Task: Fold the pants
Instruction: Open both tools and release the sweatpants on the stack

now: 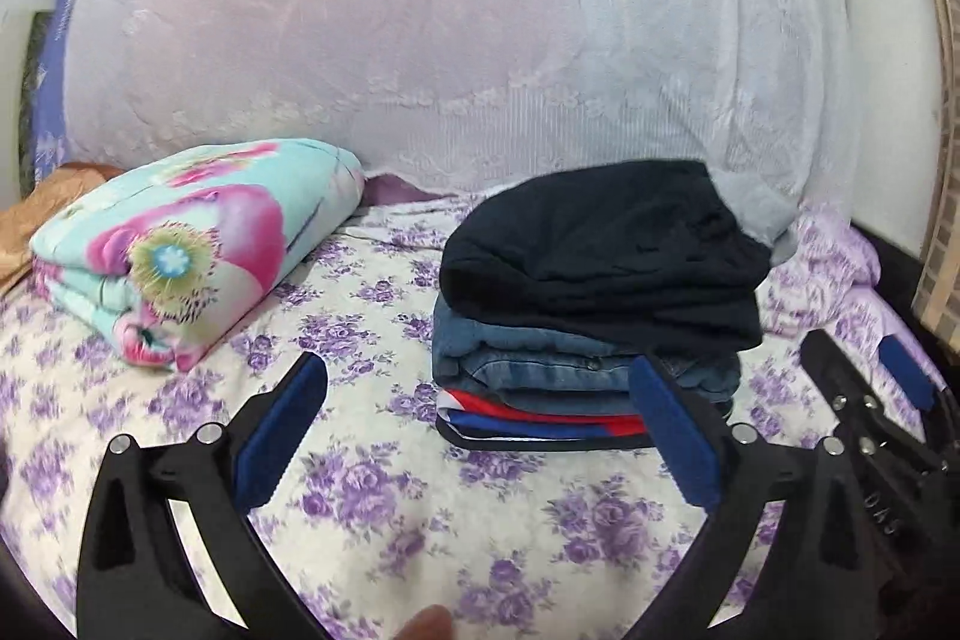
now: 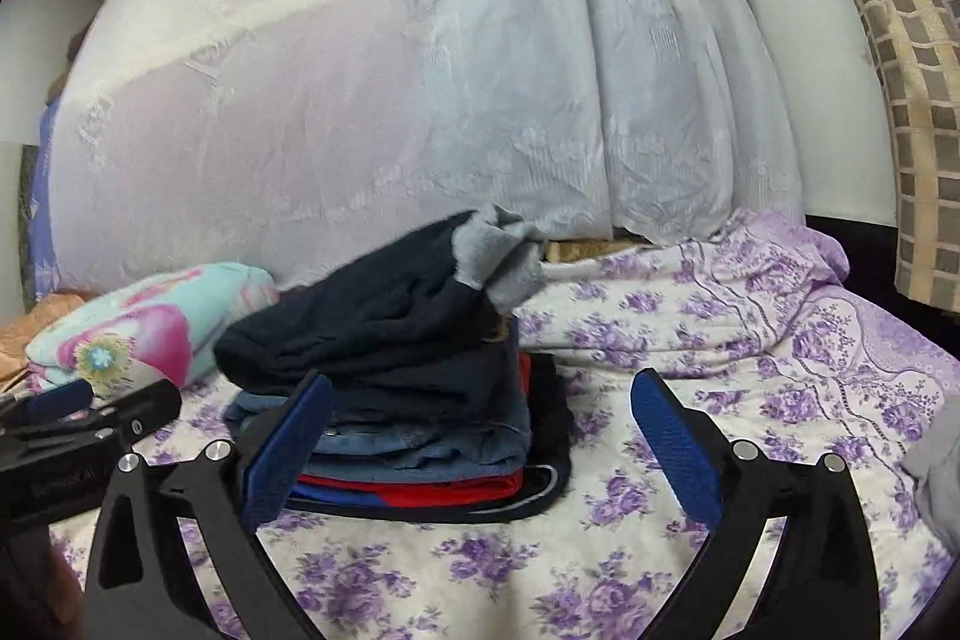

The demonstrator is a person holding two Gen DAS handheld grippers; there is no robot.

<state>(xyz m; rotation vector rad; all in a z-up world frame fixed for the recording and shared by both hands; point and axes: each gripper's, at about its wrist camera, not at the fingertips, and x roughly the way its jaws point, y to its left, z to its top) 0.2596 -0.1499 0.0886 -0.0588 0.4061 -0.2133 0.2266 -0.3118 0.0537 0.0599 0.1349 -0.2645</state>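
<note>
Left wrist view: folded dark pants [image 1: 606, 256] top the clothes stack [image 1: 576, 388] at centre right; left gripper [image 1: 480, 400] and right gripper [image 2: 480, 418] gape wide, empty; folding looks finished.

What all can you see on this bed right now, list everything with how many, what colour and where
dark pants: one, navy with a grey lining showing, folded on top of the stack of clothes
jeans: folded blue denim, count unclear, under the dark pants
red and blue garment: one, near the bottom of the stack
black garment: one, bottom of the stack
folded blanket: one, turquoise with pink flowers, left of the stack
bedsheet: one, white with purple flowers, under everything
white lace cover: one, draped over something bulky behind the stack
checked fabric: one, beige and grey, far right
left gripper: black with blue pads, open, empty, before the stack
right gripper: same colours, open, empty
</note>
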